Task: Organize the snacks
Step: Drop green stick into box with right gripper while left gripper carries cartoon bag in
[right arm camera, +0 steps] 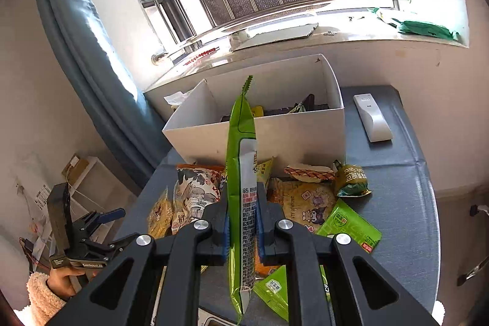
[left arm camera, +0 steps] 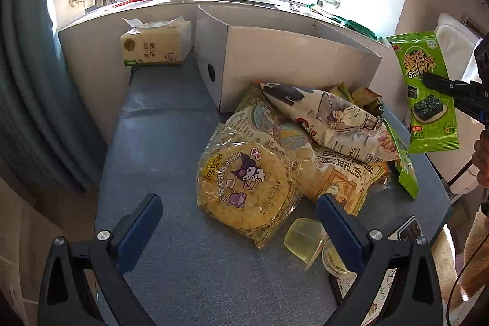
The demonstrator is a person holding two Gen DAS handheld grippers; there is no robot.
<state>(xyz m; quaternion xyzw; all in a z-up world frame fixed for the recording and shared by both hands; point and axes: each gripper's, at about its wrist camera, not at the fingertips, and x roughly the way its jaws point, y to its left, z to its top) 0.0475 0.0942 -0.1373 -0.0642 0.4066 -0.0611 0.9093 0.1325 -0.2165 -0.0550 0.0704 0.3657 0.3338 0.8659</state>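
On the blue desk (left arm camera: 171,142), snack packets lie heaped against a white box (right arm camera: 275,130) that holds several packets. Right gripper (right arm camera: 243,231) is clenched on a green seaweed packet (right arm camera: 240,173), held edge-on above the heap, before the box. Left gripper (left arm camera: 238,222) stands released over a round cracker pack (left arm camera: 244,182). Pale jelly cups (left arm camera: 302,237), apparently, sit beside it. A tissue pack (left arm camera: 156,43) lies left of the box, a white remote (right arm camera: 371,118) right.

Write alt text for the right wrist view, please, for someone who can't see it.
The right gripper is shut on a green snack packet, held upright and edge-on before an open white box. More snack bags lie heaped on the blue table.
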